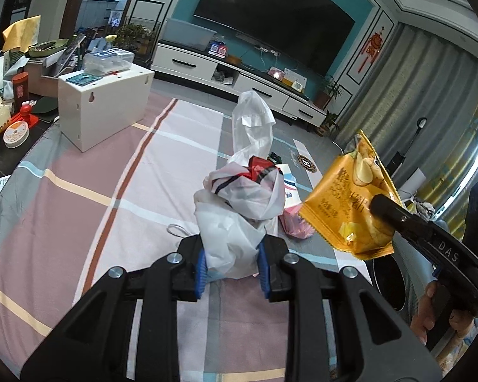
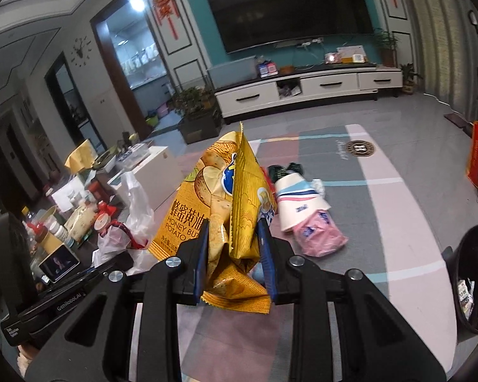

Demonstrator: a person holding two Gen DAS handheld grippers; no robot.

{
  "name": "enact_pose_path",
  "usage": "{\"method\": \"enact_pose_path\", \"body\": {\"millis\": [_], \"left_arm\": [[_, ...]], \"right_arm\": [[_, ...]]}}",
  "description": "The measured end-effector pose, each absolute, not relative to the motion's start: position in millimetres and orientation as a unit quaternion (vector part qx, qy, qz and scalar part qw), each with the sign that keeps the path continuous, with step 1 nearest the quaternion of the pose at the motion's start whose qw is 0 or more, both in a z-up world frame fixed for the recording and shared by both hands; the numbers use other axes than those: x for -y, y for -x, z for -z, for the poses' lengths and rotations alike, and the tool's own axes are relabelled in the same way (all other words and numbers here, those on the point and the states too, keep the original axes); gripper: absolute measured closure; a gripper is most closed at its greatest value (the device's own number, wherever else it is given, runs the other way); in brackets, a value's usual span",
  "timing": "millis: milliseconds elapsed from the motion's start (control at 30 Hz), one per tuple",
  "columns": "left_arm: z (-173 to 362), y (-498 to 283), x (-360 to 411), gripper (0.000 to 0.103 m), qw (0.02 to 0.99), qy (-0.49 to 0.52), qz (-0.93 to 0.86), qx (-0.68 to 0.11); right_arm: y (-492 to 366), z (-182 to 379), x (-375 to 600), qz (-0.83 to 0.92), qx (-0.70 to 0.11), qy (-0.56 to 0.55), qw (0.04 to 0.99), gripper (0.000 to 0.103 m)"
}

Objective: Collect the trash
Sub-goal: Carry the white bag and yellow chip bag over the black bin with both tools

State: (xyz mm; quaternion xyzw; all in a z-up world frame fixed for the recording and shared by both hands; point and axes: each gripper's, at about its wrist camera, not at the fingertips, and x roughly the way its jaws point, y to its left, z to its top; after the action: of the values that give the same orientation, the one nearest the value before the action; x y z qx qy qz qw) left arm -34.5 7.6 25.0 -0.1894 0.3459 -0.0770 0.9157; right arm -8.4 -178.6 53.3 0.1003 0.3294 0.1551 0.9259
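Two grippers, both busy. The left gripper [image 1: 230, 265], at the bottom middle of its own view, has its blue-padded jaws closed partway on the lower end of a white plastic bag [image 1: 239, 203]. The bag bulges up through the centre of the frame with something red showing near its top. The right gripper [image 2: 234, 264] has its jaws pinched on a crumpled yellow chip bag [image 2: 226, 210], which stands up in the middle of the right wrist view; in the left view that same chip bag hangs at the right side, clear of the striped blanket [image 1: 95, 191].

Behind it, right of centre in the right view, a paper cup [image 2: 298, 202] lies on its side touching a pink packet [image 2: 318, 238]. A black bin [image 2: 473, 277] sits at the right edge, a white box [image 1: 106, 105] at upper left of the left view.
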Motion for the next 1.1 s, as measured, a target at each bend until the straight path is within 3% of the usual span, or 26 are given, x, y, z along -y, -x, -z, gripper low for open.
{"method": "enact_pose_path", "body": {"millis": [500, 1100], "left_arm": [[-35, 37, 46, 0.076, 0.923, 0.143, 0.094, -0.344], [-47, 39, 190, 0.076, 0.910, 0.099, 0.212, -0.343]], "right_arm": [[46, -77, 249, -0.038, -0.246, -0.109, 0.962, 0.073], [100, -94, 346, 0.114, -0.173, -0.148, 0.967, 0.072]]}}
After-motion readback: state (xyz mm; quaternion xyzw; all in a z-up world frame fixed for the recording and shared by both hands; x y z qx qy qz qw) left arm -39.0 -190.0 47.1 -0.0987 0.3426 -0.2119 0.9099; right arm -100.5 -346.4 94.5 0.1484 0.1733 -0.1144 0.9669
